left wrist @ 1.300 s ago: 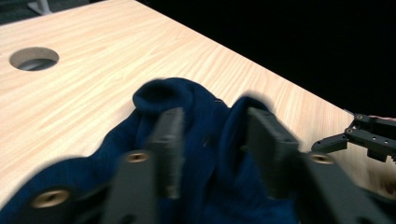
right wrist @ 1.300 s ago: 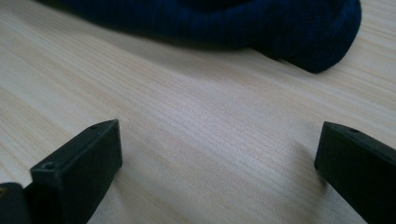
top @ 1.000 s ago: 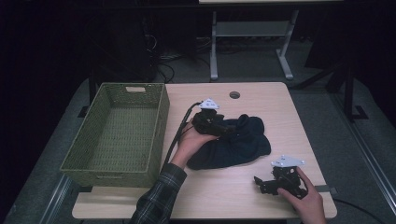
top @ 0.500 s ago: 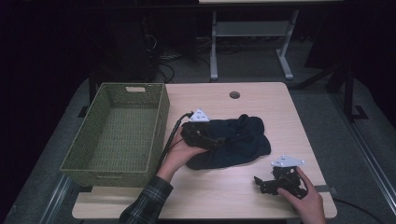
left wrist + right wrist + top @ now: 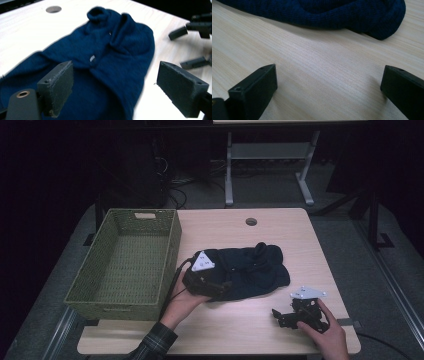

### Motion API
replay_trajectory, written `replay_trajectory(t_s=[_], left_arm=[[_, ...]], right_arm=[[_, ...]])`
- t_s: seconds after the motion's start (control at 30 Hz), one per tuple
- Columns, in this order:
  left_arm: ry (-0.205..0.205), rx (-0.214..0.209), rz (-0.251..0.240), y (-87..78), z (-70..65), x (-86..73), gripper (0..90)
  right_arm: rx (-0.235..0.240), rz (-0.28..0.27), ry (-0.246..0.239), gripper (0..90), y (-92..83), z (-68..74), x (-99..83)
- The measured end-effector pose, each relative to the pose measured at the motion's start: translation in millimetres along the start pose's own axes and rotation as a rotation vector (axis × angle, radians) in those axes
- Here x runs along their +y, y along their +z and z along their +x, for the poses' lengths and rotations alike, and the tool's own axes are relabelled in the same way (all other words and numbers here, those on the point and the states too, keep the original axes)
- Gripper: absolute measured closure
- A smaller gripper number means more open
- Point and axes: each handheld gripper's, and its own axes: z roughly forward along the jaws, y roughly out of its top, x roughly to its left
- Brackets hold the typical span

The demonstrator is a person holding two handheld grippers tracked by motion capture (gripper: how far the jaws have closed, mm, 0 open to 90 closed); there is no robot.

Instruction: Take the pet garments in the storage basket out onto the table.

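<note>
Our left tool (image 5: 115,90) hangs over the near-left end of the dark blue garment (image 5: 250,270), jaws wide apart and empty. The garment lies lengthwise across the tabletop (image 5: 280,227) beside the green basket (image 5: 125,265). Our right tool (image 5: 290,316) rests farther off (also agape, empty).

basket (image 5: 125,265) left on table (image 5: 300,227), garment (image 5: 250,270) right of it
</note>
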Motion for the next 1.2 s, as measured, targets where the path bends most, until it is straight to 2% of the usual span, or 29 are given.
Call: replay_trajectory(t_s=[0.13, 0.33, 0.67, 0.87, 0.97, 1.2], left_arm=[[0.003, 0.002, 0.026, -6.6, -6.6, -16.6, 13.5], [-0.015, 0.011, 0.053, -16.2, -11.0, -37.6, 13.5], [-0.021, 0.014, 0.098, -24.6, -17.3, -57.7, 13.4], [-0.014, 0.033, 0.148, -21.1, -18.1, -69.3, 13.5], [-0.001, 0.039, 0.171, -18.4, -19.8, -71.8, 13.4], [-0.001, 0.053, 0.224, -9.9, -20.4, -78.3, 12.9]], right_arm=[[0.000, 0.000, 0.001, 0.5, 0.0, 0.1, 0.0], [0.000, 0.001, 0.003, 0.5, 0.0, 0.2, 0.1], [0.000, 0.001, 0.003, 0.4, 0.0, 0.2, 0.1], [0.000, 0.000, 0.001, 0.4, 0.0, 0.1, 0.0], [0.000, 0.000, 0.001, 0.4, 0.0, 0.1, 0.0], [0.000, 0.000, 0.001, 0.5, 0.0, 0.1, 0.0]])
